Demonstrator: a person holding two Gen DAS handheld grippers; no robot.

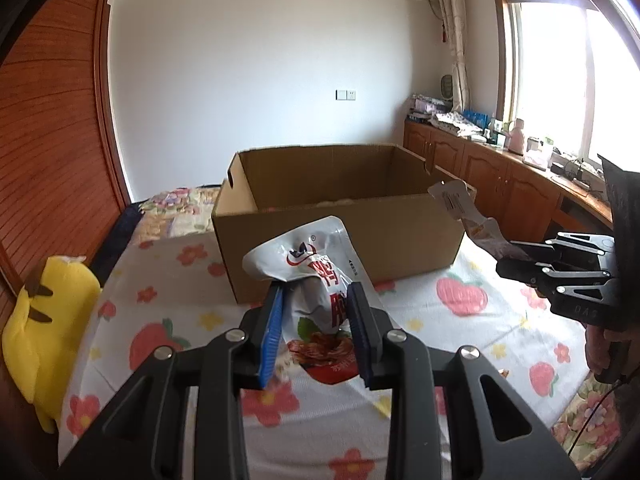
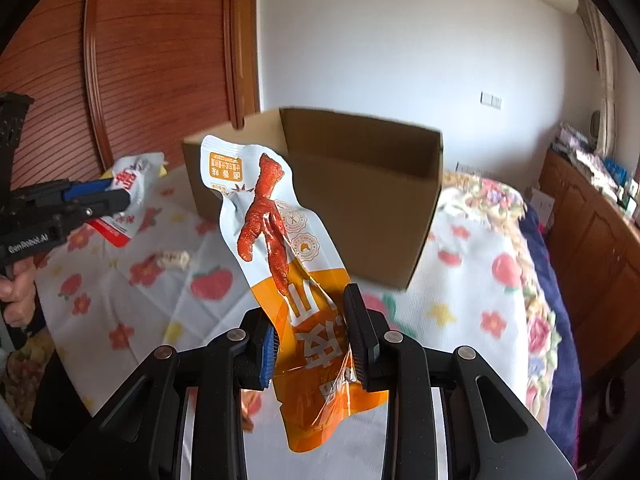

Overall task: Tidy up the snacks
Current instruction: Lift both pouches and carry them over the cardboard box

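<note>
- Bed: strawberry-print sheet; edges cut off.
- Cardboard box at 12 o'clock, open; contents hardly visible.
- Left gripper fingers clench a white-red snack pouch, lifted; print crumpled.
- Right gripper fingers clench an orange chicken-foot packet; bottom hidden.
- Small wrapped snack at 10 o'clock, blurred.

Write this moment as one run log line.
left gripper: shut on white snack pouch | right gripper: shut on orange chicken-foot pouch | cardboard box: open
</note>
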